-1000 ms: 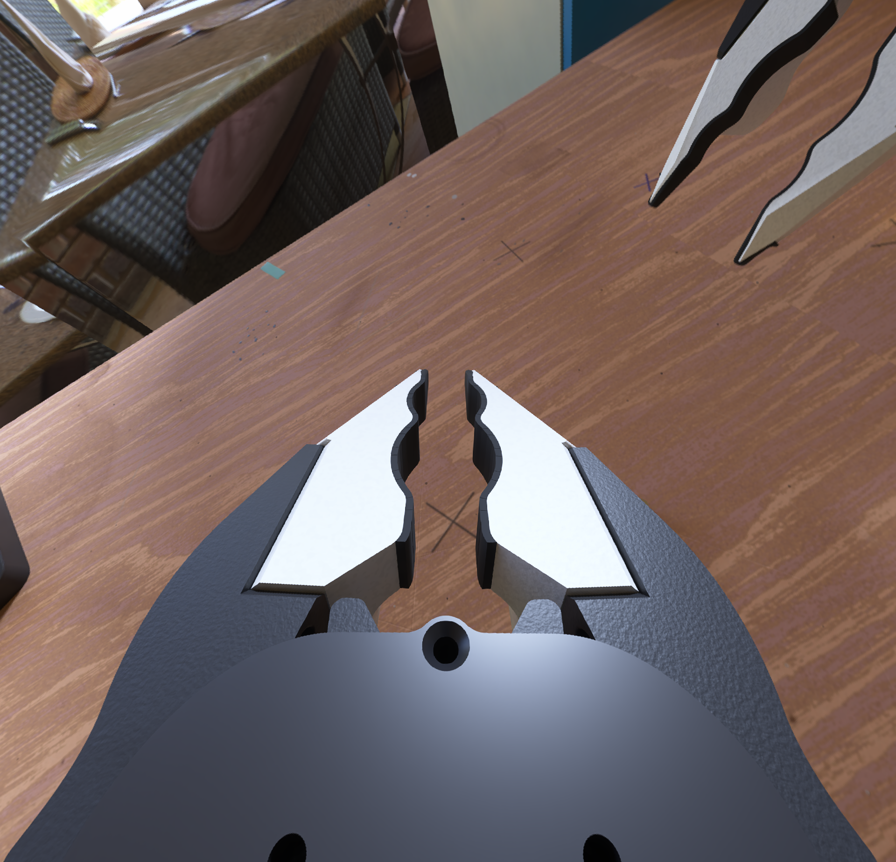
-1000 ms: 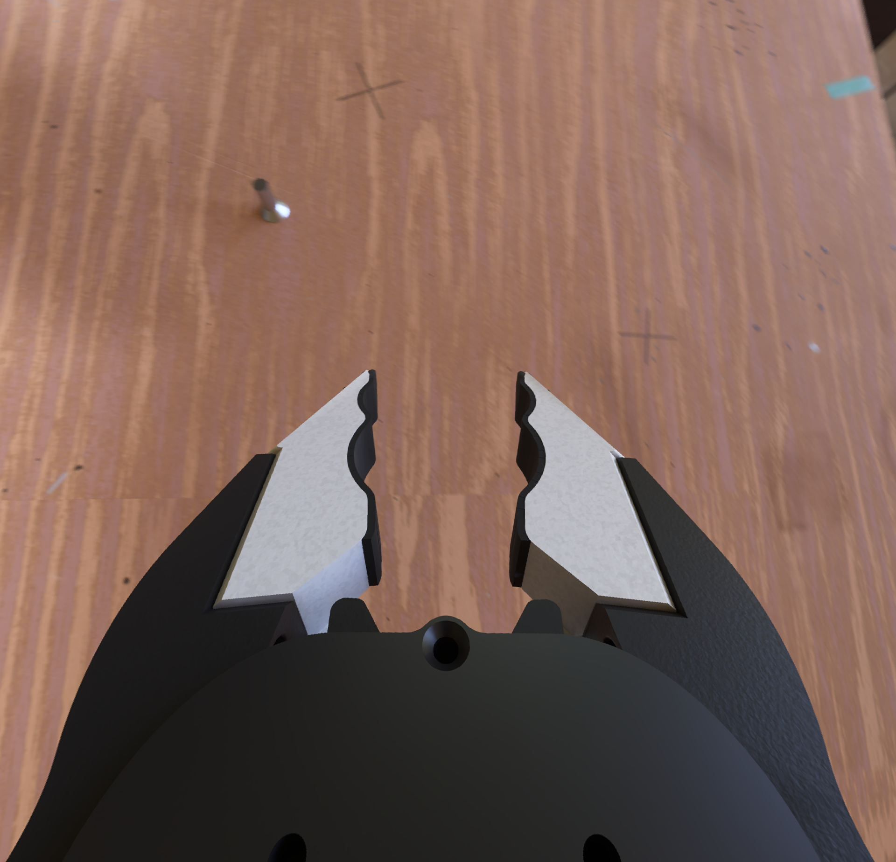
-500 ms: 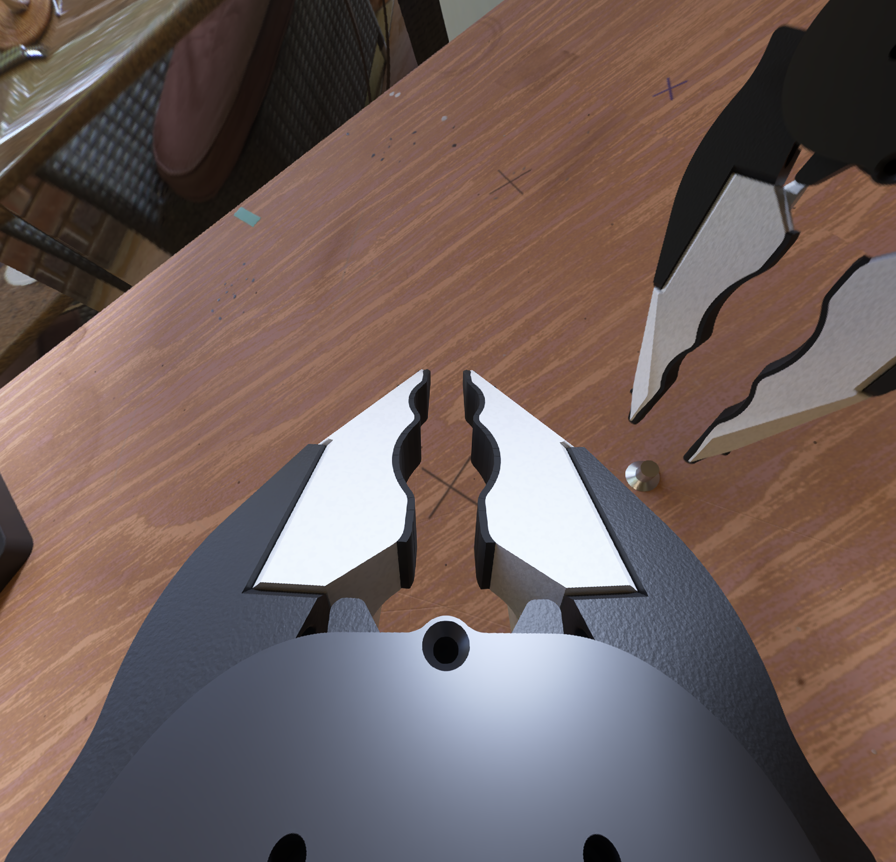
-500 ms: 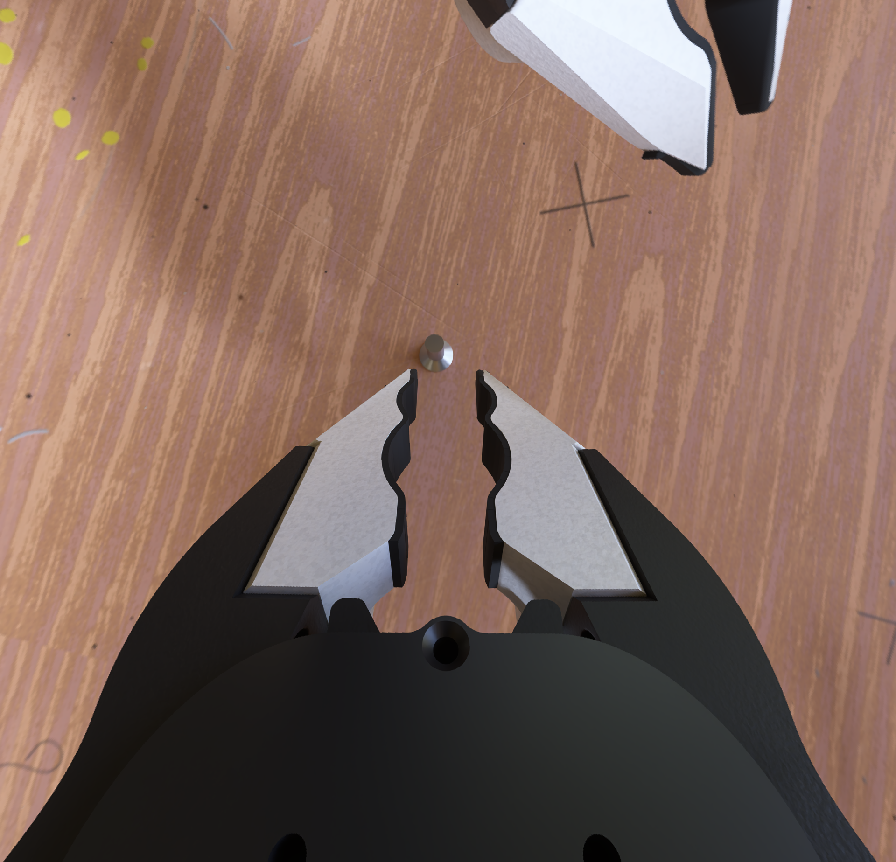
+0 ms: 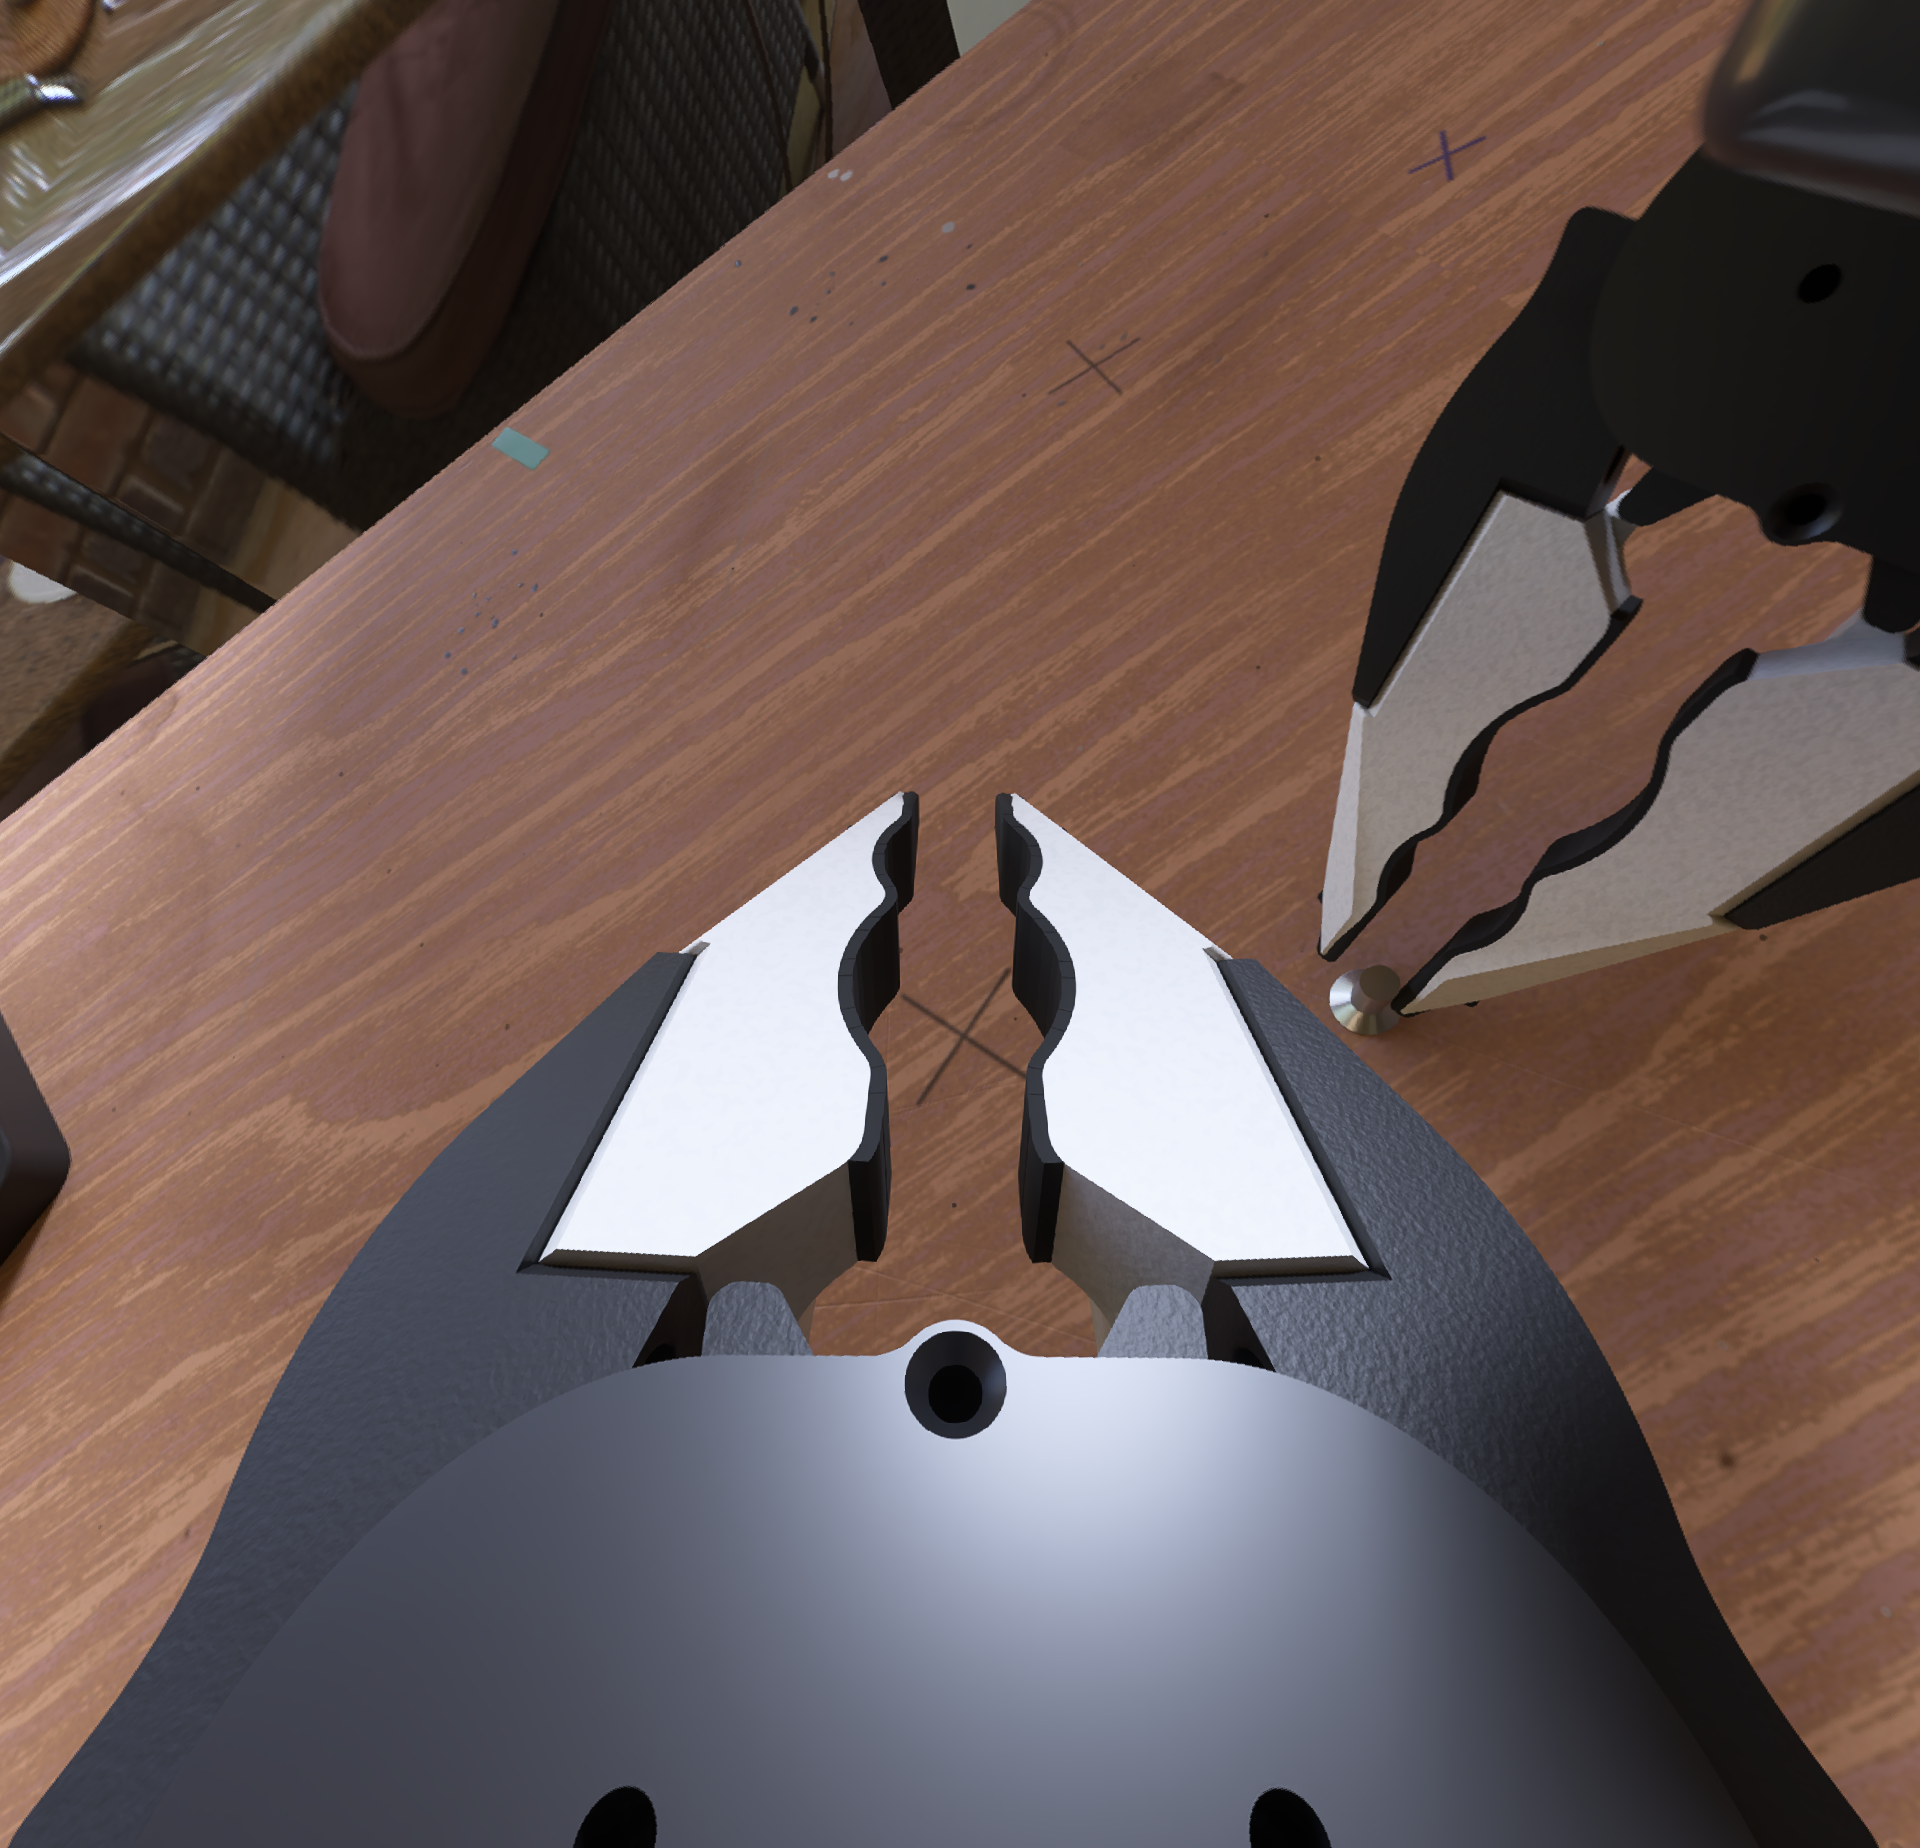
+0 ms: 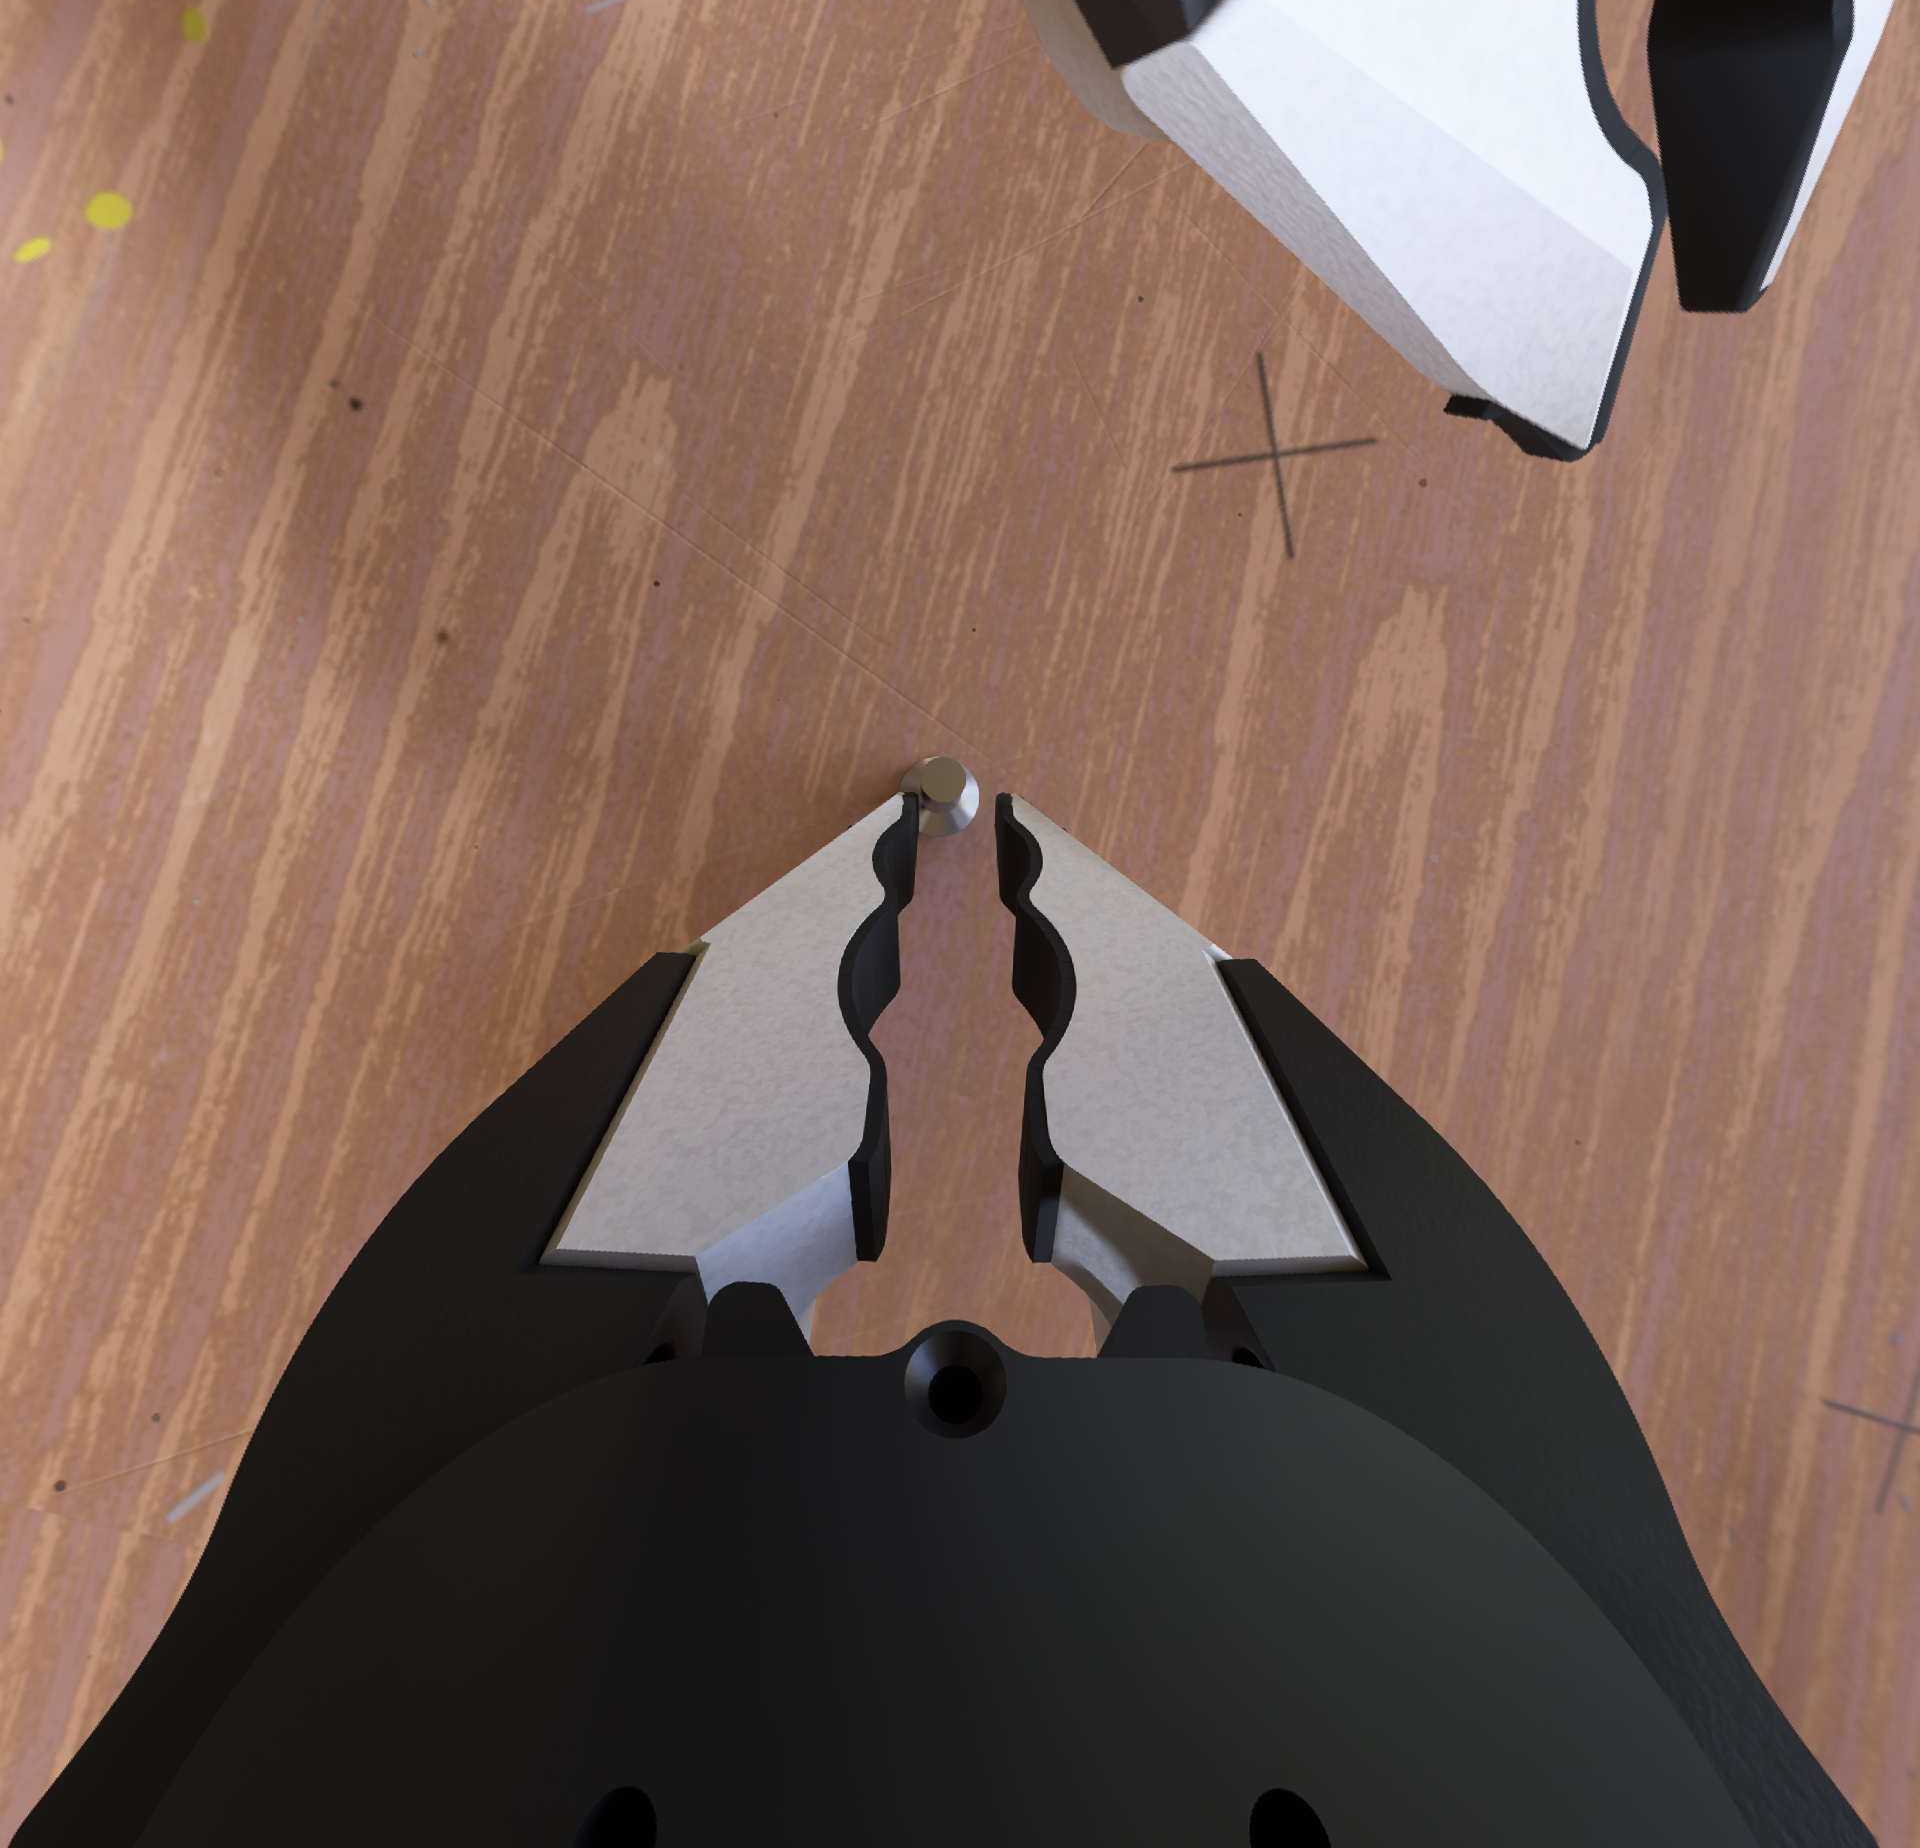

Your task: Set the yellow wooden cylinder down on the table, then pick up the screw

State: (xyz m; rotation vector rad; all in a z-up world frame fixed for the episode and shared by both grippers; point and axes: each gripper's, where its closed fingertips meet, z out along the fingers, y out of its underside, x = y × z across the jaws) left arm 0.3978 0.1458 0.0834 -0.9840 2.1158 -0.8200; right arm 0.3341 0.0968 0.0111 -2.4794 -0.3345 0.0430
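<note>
The small metal screw (image 6: 941,799) stands on its head on the wooden table (image 6: 520,551), shaft up. My right gripper (image 6: 956,801) points down at it, its jaws drawn in to a narrow gap, with the screw pinched at the very fingertips against the left fingertip (image 6: 906,811). In the left wrist view the screw (image 5: 1364,998) pokes out between the right gripper's tips (image 5: 1363,975) at table level. My left gripper (image 5: 954,806) hovers just left of it, jaws nearly together and empty, over a pencilled cross. The yellow cylinder is in neither view.
A wicker chair with a maroon cushion (image 5: 436,188) and another table (image 5: 156,84) lie beyond the table's far-left edge. A dark object (image 5: 26,1164) sits at the left border. Yellow paint specks (image 6: 104,209) mark the wood.
My right gripper moved over to the screw, dropped to the table and narrowed its jaws from wide open to a slim gap around the screw. My left gripper came closer and kept its gap.
</note>
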